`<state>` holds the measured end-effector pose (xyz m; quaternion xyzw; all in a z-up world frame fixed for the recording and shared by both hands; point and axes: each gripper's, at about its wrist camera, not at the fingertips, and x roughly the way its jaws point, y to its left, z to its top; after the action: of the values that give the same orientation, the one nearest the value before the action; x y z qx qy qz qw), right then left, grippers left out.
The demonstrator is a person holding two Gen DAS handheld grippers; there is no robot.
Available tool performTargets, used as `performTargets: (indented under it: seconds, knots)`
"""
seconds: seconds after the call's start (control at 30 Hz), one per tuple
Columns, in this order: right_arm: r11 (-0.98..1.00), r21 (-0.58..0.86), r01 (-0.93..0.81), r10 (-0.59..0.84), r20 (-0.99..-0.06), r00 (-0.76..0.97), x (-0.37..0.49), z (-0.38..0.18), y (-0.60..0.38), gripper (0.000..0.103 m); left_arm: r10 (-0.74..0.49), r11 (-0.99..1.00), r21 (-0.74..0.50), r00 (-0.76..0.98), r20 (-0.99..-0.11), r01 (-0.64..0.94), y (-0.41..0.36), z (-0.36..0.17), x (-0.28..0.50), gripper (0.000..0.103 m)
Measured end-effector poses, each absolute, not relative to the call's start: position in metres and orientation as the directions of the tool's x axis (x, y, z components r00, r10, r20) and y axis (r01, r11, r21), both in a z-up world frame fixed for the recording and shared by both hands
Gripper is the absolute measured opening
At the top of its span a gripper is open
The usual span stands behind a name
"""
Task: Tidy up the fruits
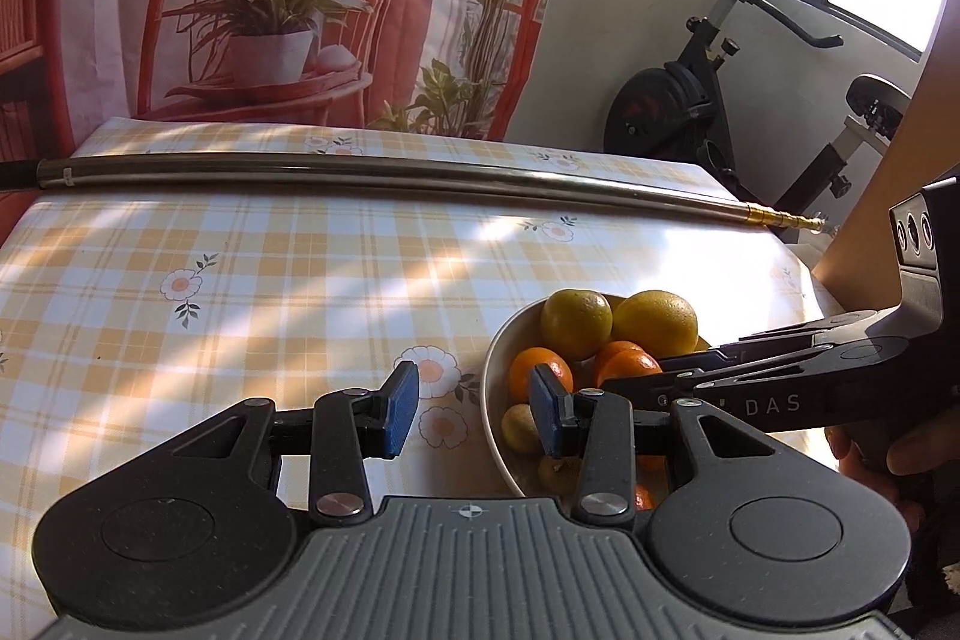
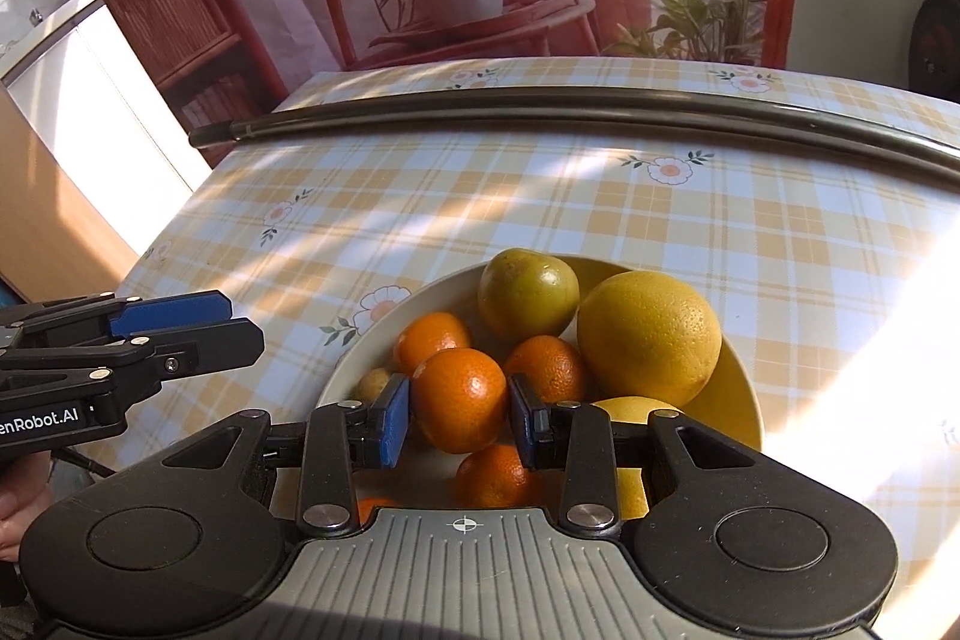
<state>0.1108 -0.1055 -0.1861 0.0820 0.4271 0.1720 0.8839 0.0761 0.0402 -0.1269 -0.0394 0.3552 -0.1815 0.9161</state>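
The right gripper (image 2: 459, 421) seems to pinch a small round orange tangerine (image 2: 459, 400) in the pale round fruit bowl (image 2: 384, 334). The left gripper (image 1: 471, 409) hangs open just left of it.

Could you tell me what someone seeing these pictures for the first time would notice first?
The eye goes first to the bowl of citrus near the table's front edge, with a big yellow fruit at its right. The right tool has its fingers on either side of an orange in the pile, while the left tool is open beside the bowl. A long metal rod lies across the far side of the checked tablecloth.
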Motion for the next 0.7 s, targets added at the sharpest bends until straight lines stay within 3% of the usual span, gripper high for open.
performTargets:
  seconds: [0.7]
  knots:
    - [0.936,0.262,-0.237,0.350,-0.776,0.524,0.090,-0.191,-0.099,0.031,-0.353,0.934,-0.202,0.665,-0.658,0.296,0.039,-0.129,0.075,0.042]
